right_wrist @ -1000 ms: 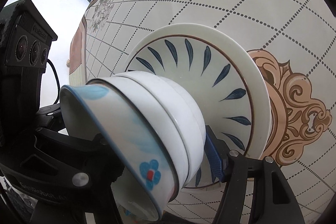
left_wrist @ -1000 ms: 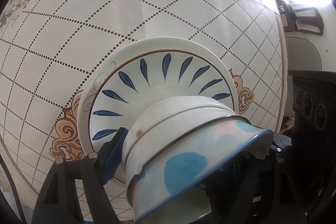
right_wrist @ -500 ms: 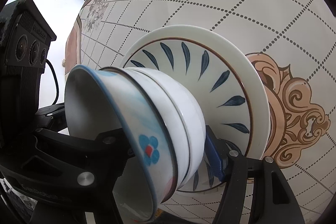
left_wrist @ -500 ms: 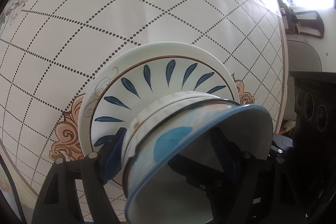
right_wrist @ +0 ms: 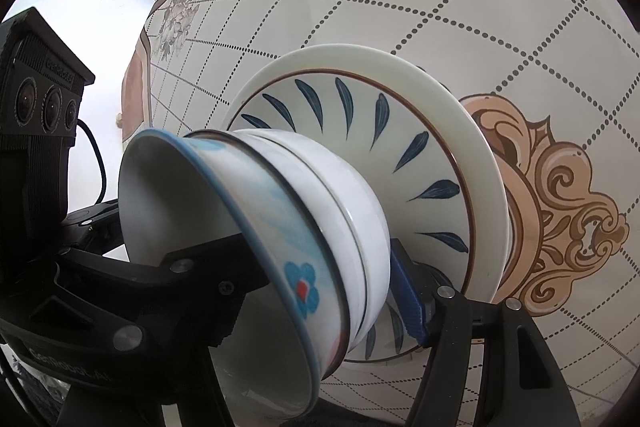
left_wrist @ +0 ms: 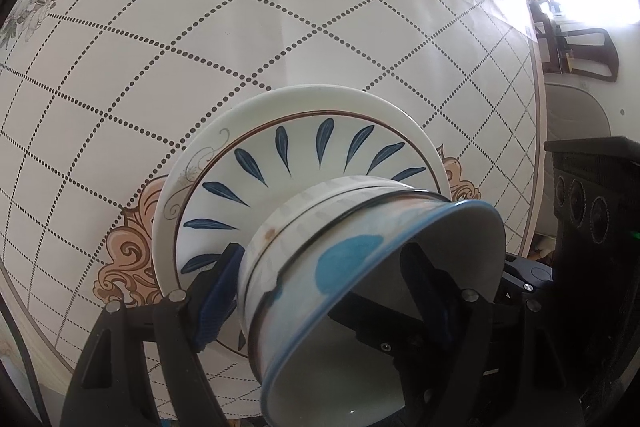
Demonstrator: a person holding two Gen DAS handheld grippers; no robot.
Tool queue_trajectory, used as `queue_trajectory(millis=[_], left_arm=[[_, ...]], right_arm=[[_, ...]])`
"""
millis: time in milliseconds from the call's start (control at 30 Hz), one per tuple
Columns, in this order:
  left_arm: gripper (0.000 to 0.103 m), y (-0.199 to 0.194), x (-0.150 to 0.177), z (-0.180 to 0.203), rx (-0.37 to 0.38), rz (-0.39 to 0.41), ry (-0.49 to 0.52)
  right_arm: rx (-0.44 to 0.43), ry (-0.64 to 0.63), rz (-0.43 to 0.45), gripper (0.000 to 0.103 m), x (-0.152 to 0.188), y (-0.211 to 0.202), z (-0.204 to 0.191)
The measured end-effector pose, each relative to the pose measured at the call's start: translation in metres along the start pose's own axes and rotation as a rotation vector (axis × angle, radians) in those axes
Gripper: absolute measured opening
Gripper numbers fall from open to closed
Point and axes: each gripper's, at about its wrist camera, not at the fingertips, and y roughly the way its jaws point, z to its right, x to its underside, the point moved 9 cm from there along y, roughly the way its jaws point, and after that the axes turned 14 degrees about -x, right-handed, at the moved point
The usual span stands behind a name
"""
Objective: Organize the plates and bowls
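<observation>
Presently both the left gripper (left_wrist: 320,303) and right gripper (right_wrist: 320,291) clamp the nested bowl stack (left_wrist: 320,251) over the stacked plates (left_wrist: 256,163).

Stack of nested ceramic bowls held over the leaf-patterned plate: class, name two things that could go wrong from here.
1. The stack of nested ceramic bowls looks tilted, so the blue-flowered top bowl might slide off.
2. Each tool grips only one side of the stack; uneven release could knock it against the blue-leaf white plate.
</observation>
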Motion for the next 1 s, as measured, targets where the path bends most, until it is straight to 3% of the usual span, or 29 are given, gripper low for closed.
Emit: queue_trajectory(millis=[267, 367, 700, 900, 967, 1000], left_arm=[[0.079, -0.012, 0.005, -0.010, -0.030, 0.028, -0.035], [0.079, -0.025, 0.009, -0.016, -0.058, 0.057, -0.059], [0.079, -0.088, 0.040, -0.044, -0.274, 0.292, -0.149], [0.079, -0.130, 0.070, -0.057, -0.368, 0.420, -0.206], [0.079, -0.142, 0.083, -0.058, -0.394, 0.457, -0.219], [0.079, -0.148, 0.090, -0.059, -0.404, 0.478, -0.229]], right_arm=[[0.019, 0.002, 0.007, 0.068, 0.004, -0.010, 0.000], [0.069, -0.019, 0.029, 0.068, 0.006, -0.022, -0.002], [0.256, -0.122, 0.132, 0.070, 0.026, -0.078, -0.032], [0.403, -0.214, 0.226, 0.070, 0.052, -0.113, -0.056], [0.450, -0.249, 0.258, 0.079, 0.065, -0.124, -0.065], [0.463, -0.261, 0.275, 0.089, 0.071, -0.128, -0.069]])
